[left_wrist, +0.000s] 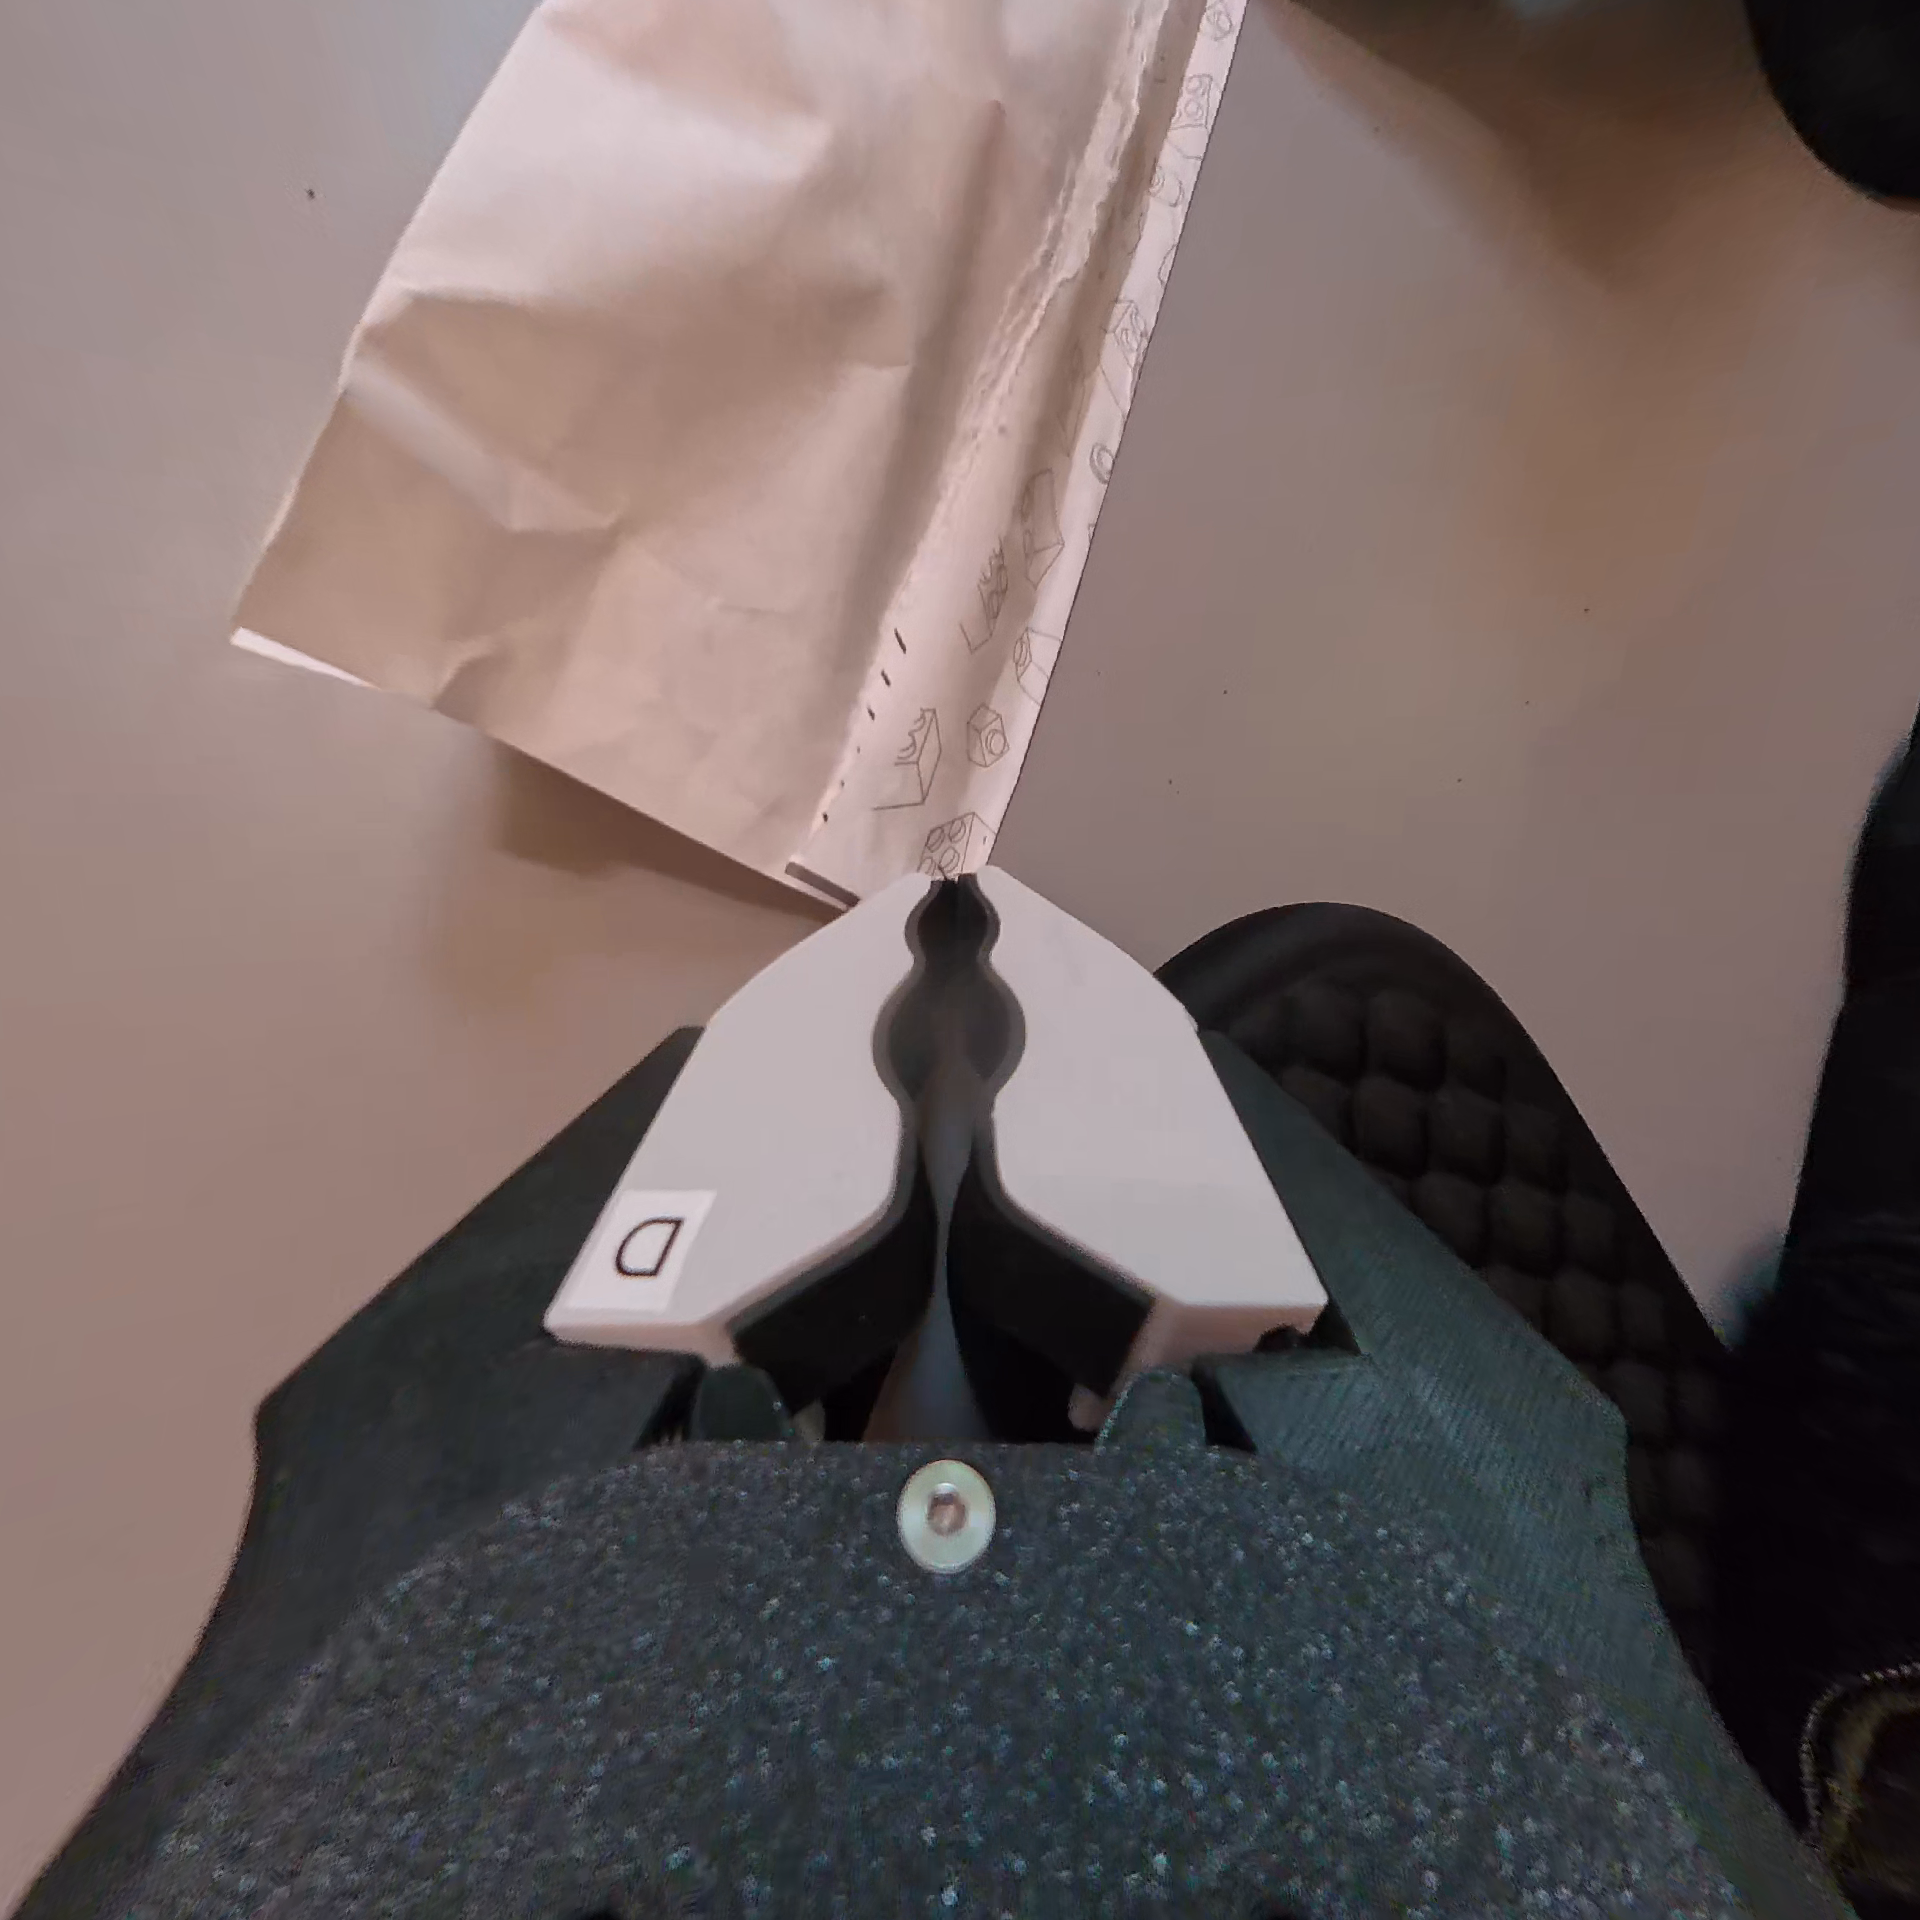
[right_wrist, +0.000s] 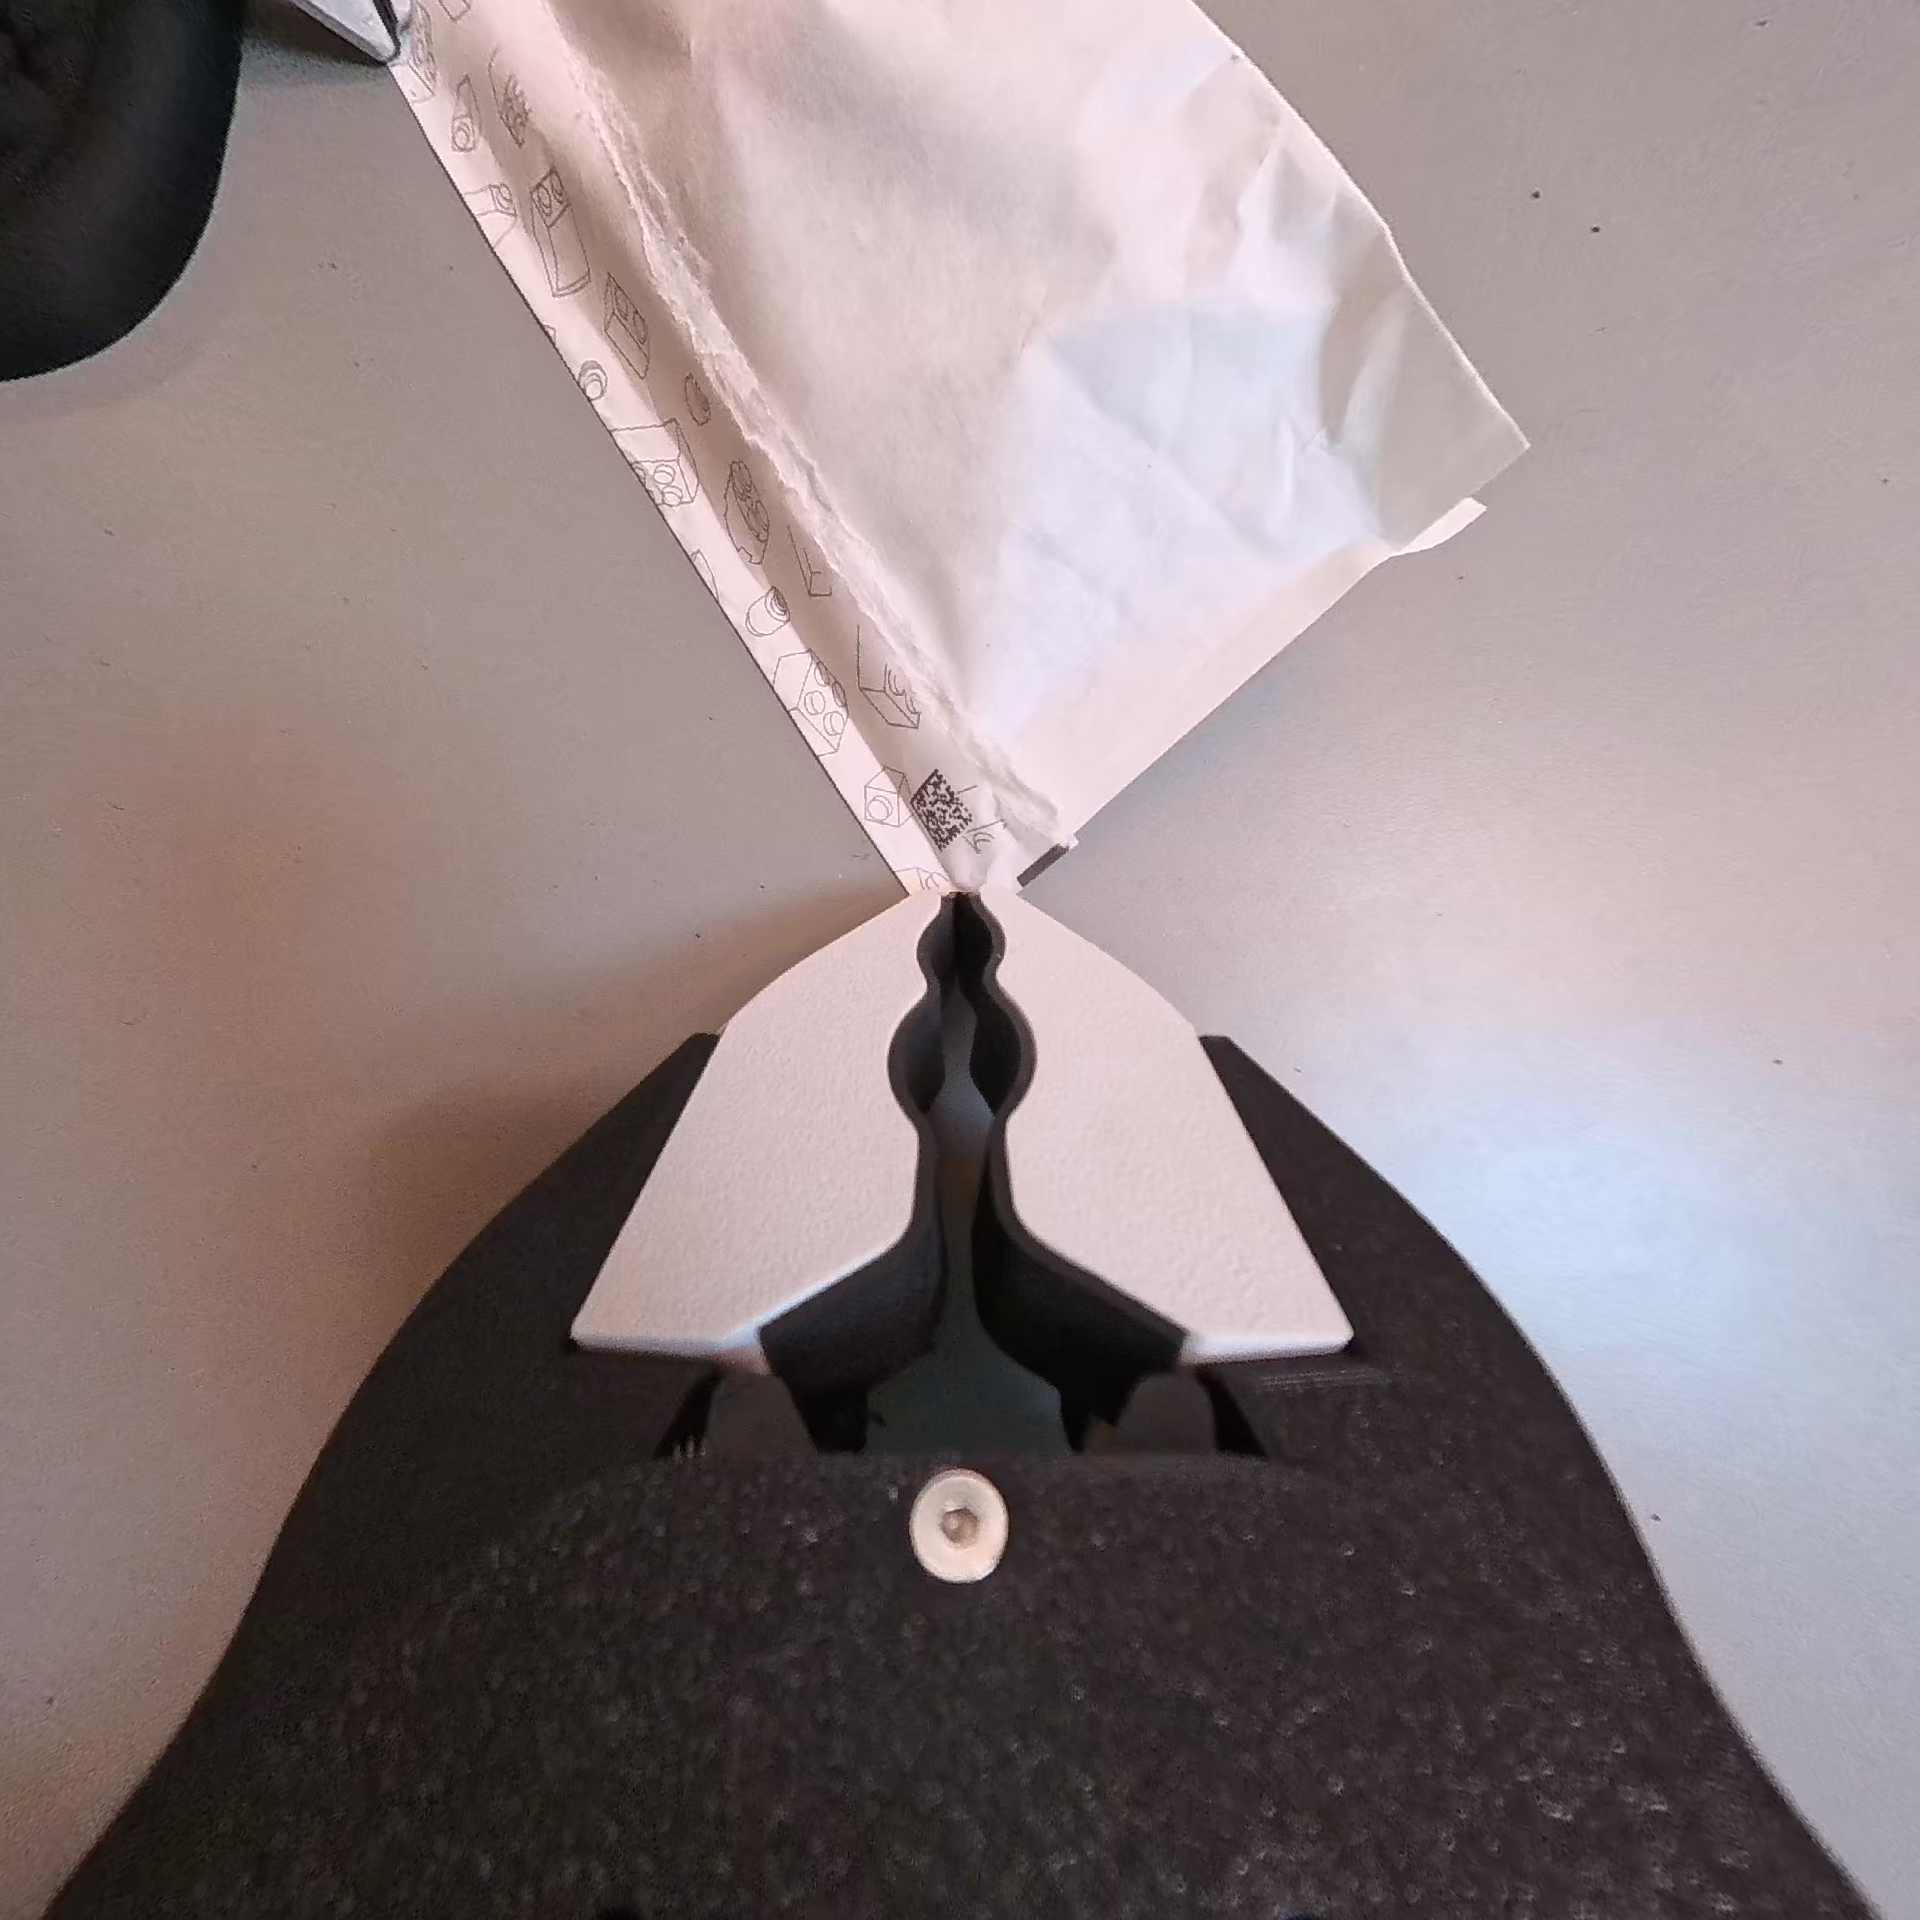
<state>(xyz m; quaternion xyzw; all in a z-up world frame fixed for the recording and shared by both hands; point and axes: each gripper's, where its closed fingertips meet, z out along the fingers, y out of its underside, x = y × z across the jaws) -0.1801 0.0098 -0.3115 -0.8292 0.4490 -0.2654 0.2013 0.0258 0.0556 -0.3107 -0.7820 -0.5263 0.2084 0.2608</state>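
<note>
A crumpled white paper bag (left_wrist: 665, 416) with a strip of printed brick outlines along one torn edge hangs stretched between both grippers above a plain tabletop. My left gripper (left_wrist: 958, 883) is shut on one corner of the bag, at the end of the printed strip. My right gripper (right_wrist: 958, 896) is shut on the opposite corner of the same strip, beside a small black square code; the bag (right_wrist: 1039, 364) spreads up and to the right there. The left gripper's dark body shows at the top left of the right wrist view (right_wrist: 94, 187).
The tabletop (left_wrist: 1455, 520) is a plain beige-grey surface with a few dark specks. A black seat or cushion with a honeycomb texture (left_wrist: 1455, 1122) lies at the right of the left wrist view, with dark cloth (left_wrist: 1860, 1039) beyond it. The gap from one gripper's tips to the other's is roughly 20 cm.
</note>
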